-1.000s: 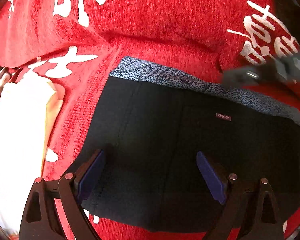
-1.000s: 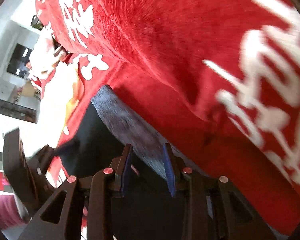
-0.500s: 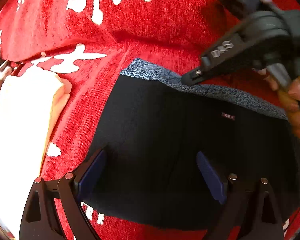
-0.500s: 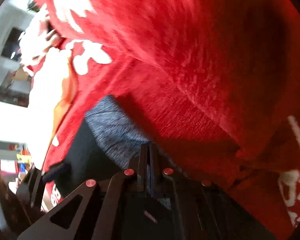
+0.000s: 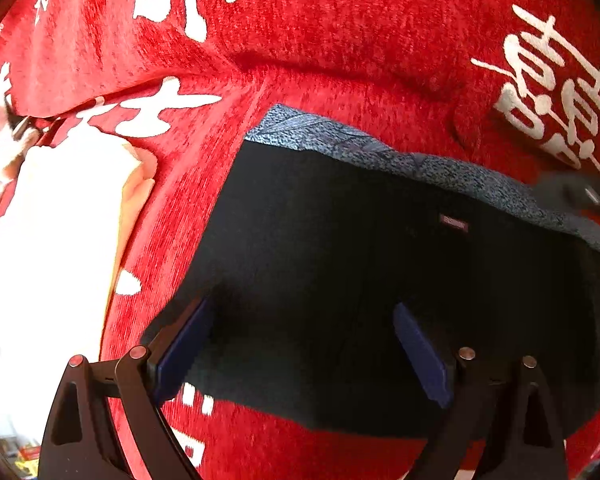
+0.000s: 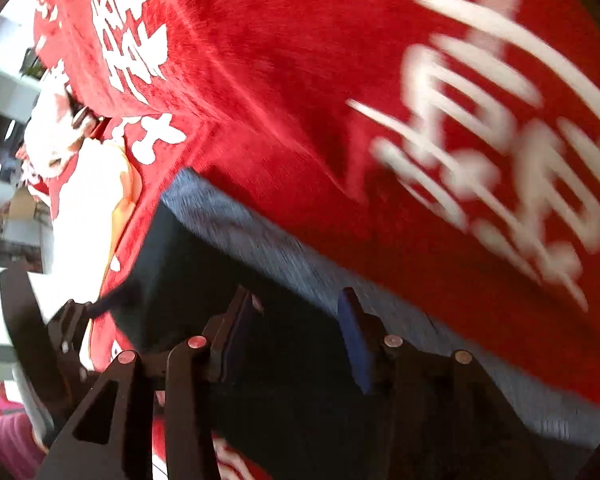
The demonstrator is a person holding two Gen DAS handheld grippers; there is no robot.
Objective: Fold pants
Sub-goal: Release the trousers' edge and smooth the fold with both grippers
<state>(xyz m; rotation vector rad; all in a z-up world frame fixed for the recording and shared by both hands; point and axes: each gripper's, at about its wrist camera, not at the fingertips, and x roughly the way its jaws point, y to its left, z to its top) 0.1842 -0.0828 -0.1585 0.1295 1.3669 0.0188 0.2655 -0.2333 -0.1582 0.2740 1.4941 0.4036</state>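
Note:
The dark pants (image 5: 340,264) lie folded flat on a red cloth (image 5: 340,60), with a blue-grey patterned waistband (image 5: 380,156) along their far edge and a small label (image 5: 453,223). My left gripper (image 5: 300,344) is open and empty, its fingers spread just above the pants' near part. My right gripper (image 6: 296,336) is open and empty over the pants (image 6: 204,272) near the waistband (image 6: 260,240). Its blurred tip shows in the left wrist view (image 5: 580,194) at the waistband's right end. The left gripper shows at the lower left of the right wrist view (image 6: 72,320).
The red cloth with white characters (image 5: 548,88) covers the surface and rises in folds behind the pants. A white and cream fabric (image 5: 60,248) lies to the left of the pants, seen also in the right wrist view (image 6: 92,200).
My right gripper was shut on the waistband half a second ago; now it has opened and drawn back to the right. The left gripper has stayed open over the pants.

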